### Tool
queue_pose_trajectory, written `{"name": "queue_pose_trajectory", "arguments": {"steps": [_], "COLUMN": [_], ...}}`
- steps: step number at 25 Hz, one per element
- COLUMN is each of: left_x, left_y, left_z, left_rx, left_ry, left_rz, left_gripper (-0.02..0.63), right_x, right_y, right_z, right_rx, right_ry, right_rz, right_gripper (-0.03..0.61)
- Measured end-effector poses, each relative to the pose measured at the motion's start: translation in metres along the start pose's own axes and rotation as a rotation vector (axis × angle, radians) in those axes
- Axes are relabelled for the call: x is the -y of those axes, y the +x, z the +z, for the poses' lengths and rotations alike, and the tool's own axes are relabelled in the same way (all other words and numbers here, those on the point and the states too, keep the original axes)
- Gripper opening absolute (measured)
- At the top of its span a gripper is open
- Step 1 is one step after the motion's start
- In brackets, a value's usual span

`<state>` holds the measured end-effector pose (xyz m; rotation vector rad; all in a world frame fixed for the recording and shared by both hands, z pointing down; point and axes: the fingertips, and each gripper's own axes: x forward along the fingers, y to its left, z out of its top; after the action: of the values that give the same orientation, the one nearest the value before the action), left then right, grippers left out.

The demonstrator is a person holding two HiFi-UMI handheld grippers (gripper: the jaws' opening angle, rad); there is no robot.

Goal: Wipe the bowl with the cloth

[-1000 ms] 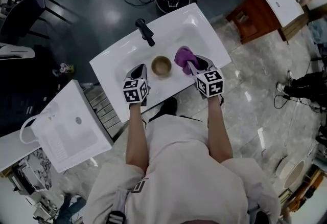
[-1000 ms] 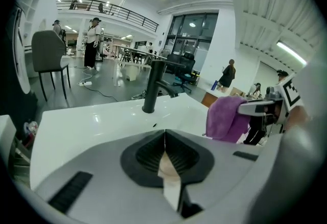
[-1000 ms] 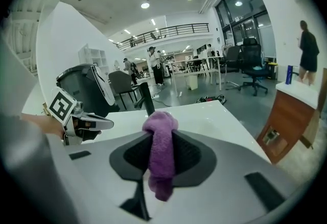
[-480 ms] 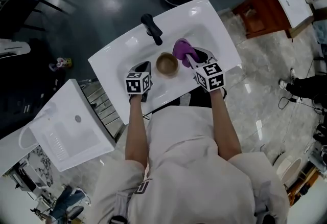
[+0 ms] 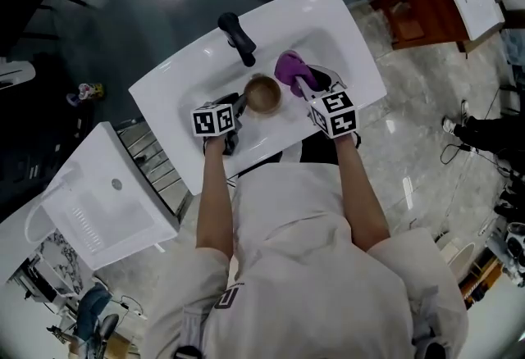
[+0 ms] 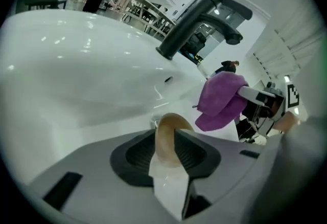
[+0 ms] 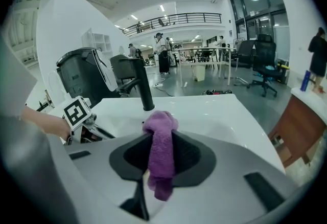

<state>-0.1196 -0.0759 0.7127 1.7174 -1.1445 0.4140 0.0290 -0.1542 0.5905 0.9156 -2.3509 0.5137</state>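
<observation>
A small tan bowl (image 5: 262, 93) is over the white sink basin (image 5: 324, 46), and my left gripper (image 5: 239, 106) is shut on its rim. In the left gripper view the bowl's rim (image 6: 167, 138) stands edge-on between the jaws. A purple cloth (image 5: 290, 70) is bunched just right of the bowl, with my right gripper (image 5: 300, 87) shut on it. From the right gripper view the cloth (image 7: 159, 154) hangs down between the jaws. The left gripper view shows the cloth (image 6: 220, 100) hanging to the right, beyond the bowl.
A black faucet (image 5: 235, 38) rises at the back of the sink, just beyond the bowl; it also shows as faucet (image 7: 137, 82) and faucet (image 6: 202, 21). A second white basin (image 5: 102, 206) lies on the floor to the left. A brown cabinet (image 5: 431, 17) stands at right.
The left gripper moved in from beside the bowl and closed on its rim. The cloth in the right gripper stays close to the bowl's right side.
</observation>
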Motion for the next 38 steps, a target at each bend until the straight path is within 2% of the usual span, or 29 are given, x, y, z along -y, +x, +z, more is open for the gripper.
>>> {"name": "queue_pose_trajectory", "arguments": {"steps": [5,9,10,12,14,21,24,26,28,30,32,33,36,38], "left_x": [0.005,-0.009,-0.014,-0.021,-0.021,-0.015,-0.014,-0.014,-0.01,-0.004,0.004,0.008,0.015,0.013], "left_y": [0.022,0.038,0.04,0.044,0.045,0.023,0.009,0.002,-0.001,-0.002,-0.004,-0.006,-0.014,-0.022], "left_z": [-0.015,-0.021,-0.023,-0.025,-0.024,-0.004,0.005,0.011,0.014,0.017,0.02,0.022,0.029,0.035], "left_rx": [-0.069,-0.12,-0.13,-0.142,-0.143,-0.086,-0.043,-0.025,-0.013,0.0,0.012,0.022,0.075,0.118], "left_ry": [-0.053,-0.102,-0.113,-0.126,-0.11,-0.018,0.011,0.024,0.023,0.017,0.015,0.008,-0.033,-0.063], "left_rz": [-0.023,-0.029,-0.024,-0.001,0.023,0.125,0.167,0.19,0.202,0.2,0.194,0.187,0.172,0.172], "left_gripper": [0.127,0.126,0.114,0.038,0.017,0.015,0.015,0.015,0.015,0.014,0.014,0.014,0.014,0.014], "right_x": [0.009,0.019,0.021,0.025,0.03,0.029,0.015,0.003,-0.012,-0.031,-0.048,-0.054,-0.072,-0.082], "right_y": [-0.011,-0.012,-0.012,-0.012,-0.013,-0.012,-0.009,-0.009,-0.015,-0.027,-0.038,-0.04,-0.03,-0.008], "right_z": [-0.007,-0.007,-0.008,-0.007,-0.007,0.005,0.014,0.027,0.048,0.07,0.087,0.09,0.085,0.073], "right_rx": [-0.017,-0.013,-0.011,-0.006,-0.003,0.033,0.053,0.1,0.17,0.248,0.309,0.324,0.314,0.255], "right_ry": [0.016,0.036,0.042,0.054,0.063,0.073,0.058,0.089,0.141,0.181,0.192,0.185,0.145,0.083], "right_rz": [-0.011,-0.041,-0.048,-0.056,-0.058,-0.015,0.07,0.168,0.31,0.489,0.651,0.703,0.746,0.681], "right_gripper": [0.087,0.087,0.087,0.087,0.087,0.087,0.087,0.087,0.087,0.087,0.087,0.087,0.087,0.087]}}
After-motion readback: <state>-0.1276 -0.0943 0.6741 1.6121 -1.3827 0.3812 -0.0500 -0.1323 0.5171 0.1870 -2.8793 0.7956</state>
